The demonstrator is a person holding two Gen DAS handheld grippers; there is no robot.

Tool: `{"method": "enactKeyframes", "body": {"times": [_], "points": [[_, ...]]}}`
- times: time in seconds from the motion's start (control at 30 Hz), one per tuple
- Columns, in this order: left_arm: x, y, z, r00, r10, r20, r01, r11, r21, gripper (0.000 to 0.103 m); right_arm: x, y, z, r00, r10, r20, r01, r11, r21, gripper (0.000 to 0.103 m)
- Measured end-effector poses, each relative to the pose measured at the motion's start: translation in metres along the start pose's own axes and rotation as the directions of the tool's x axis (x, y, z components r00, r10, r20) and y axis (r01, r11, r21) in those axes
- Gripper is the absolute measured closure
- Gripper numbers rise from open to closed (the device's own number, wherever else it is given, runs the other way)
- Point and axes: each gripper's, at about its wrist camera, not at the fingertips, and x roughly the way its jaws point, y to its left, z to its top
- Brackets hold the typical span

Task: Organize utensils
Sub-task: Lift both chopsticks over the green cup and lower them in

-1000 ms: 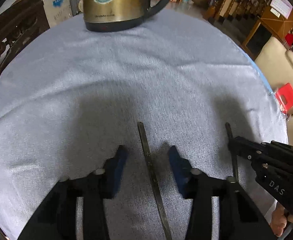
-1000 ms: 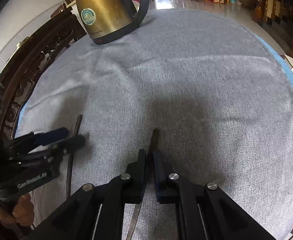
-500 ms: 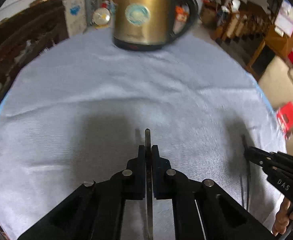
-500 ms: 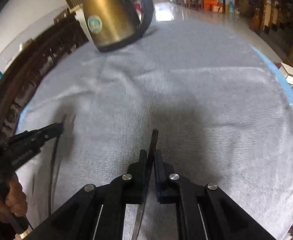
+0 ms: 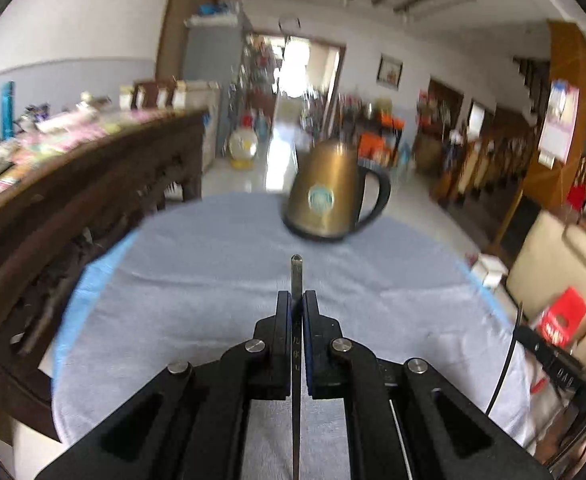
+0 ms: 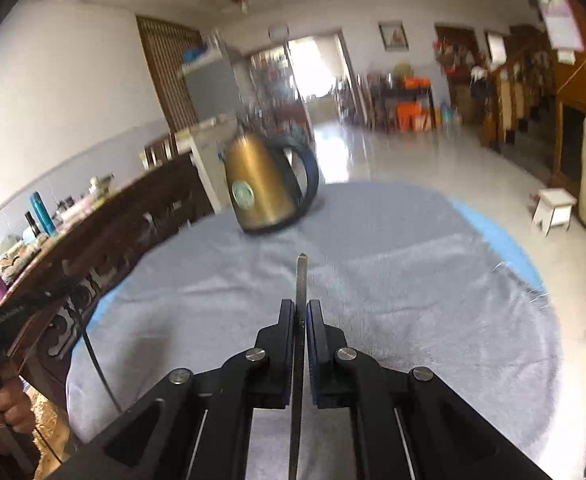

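Change: we have lifted both chopsticks off the worktop [image 5: 213,280] | left gripper [image 5: 297,304] clenched on left chopstick [image 5: 296,276] | right gripper [image 6: 301,312] clenched on right chopstick [image 6: 301,280] | ready to pair them

Gold kettle [image 5: 327,192] with black handle; pale grey-blue tablecloth [image 5: 197,280]; black claws.

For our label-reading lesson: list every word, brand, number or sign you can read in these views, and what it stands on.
"DAS": probably, white letters on the right gripper body, left wrist view.
Engraved marks on the utensil in the left gripper: too small.
Round label on the kettle: blurred.
White print on the red box: blurred.
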Motion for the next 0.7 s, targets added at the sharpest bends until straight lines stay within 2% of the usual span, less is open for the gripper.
{"method": "enactKeyframes", "body": {"times": [0.2, 0.43, 0.6, 0.7], "points": [[-0.059, 0.004, -0.013, 0.992, 0.004, 0.124, 0.000, 0.999, -0.039, 0.098, -0.070, 0.025, -0.017, 0.984, -0.057, 0.169, 0.061, 0.998, -0.019, 0.096], [-0.085, 0.009, -0.026, 0.992, -0.016, 0.127, 0.025, 0.997, -0.068, 0.098, -0.104, 0.016, -0.019, 0.967, -0.119, 0.224, 0.119, 0.993, 0.014, 0.096], [-0.109, 0.009, -0.025, 0.988, -0.046, 0.150, 0.057, 0.996, -0.069, 0.098, -0.136, -0.003, -0.013, 0.954, -0.125, 0.272, 0.111, 0.992, 0.065, 0.096], [-0.123, 0.006, -0.021, 0.982, -0.072, 0.172, 0.085, 0.994, -0.070, 0.098, -0.158, 0.001, -0.009, 0.940, -0.117, 0.321, 0.103, 0.993, 0.060, 0.096]]}}
